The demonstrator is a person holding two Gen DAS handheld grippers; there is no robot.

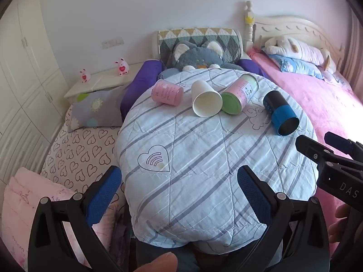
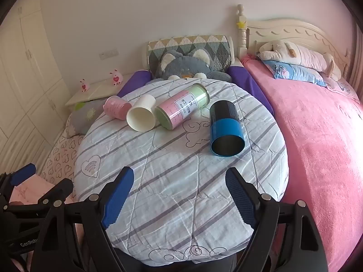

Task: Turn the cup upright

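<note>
White cup (image 1: 206, 100) on side mid-quilt (image 1: 204, 158), betw pink tin (image 1: 167, 92) & green-lidded can (image 1: 238, 94); both grippers' jaws spread, holding nothing.

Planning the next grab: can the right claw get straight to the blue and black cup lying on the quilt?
Probably yes. The right claw is open, and only bare striped quilt lies between it and the blue and black cup.

Four containers lie on their sides: one white paper cup (image 2: 141, 115), one pink cup (image 2: 116, 107), one pink-and-green canister (image 2: 181, 105), one blue-and-black canister (image 2: 225, 128). Two pink pig figurines (image 2: 116, 77) stand far left.
</note>
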